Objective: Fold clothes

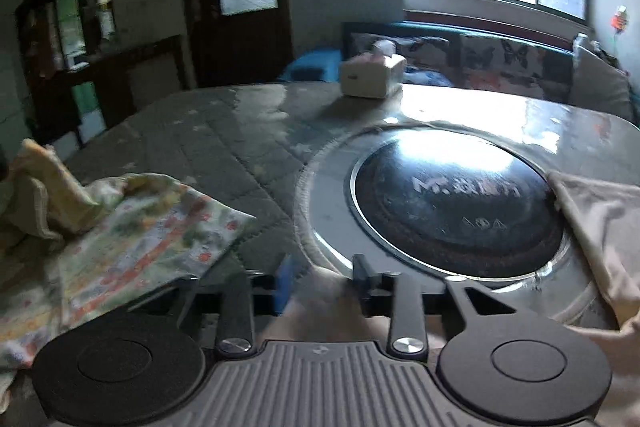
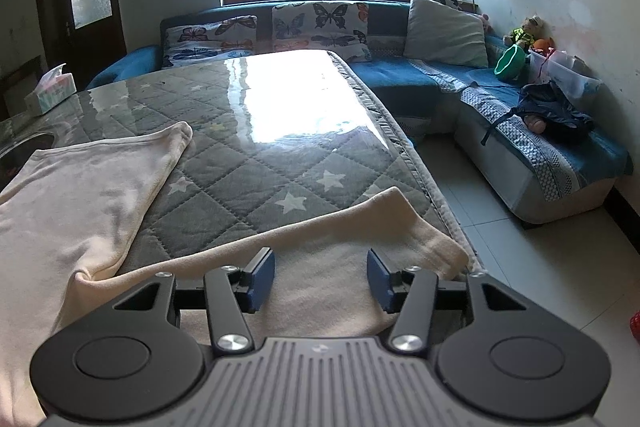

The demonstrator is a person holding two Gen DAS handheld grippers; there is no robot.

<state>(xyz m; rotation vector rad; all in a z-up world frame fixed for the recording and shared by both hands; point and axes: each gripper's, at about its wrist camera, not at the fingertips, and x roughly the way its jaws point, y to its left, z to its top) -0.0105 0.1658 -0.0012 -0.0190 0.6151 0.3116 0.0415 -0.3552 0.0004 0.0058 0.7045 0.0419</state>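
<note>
Grey quilted star-patterned worktop (image 2: 248, 131) under a glossy clear cover. Spread across its near side, cream-white soft cotton garment (image 2: 80, 195), one sleeve lying beneath the right tongs (image 2: 321, 277), blue pads wide apart, gripping nothing. Crumpled floral-print cloth (image 1: 132, 239) at left. Left tongs (image 1: 326, 277) blurred, pads apart astride cream fabric; clamping unclear.

Matte black two-finger right tool (image 2: 321, 281) with blue rectangular finger pads (image 2: 262, 279), silver pivot screws, round black discs, grey ribbed housing, matching blurred left tool (image 1: 326, 283)
</note>
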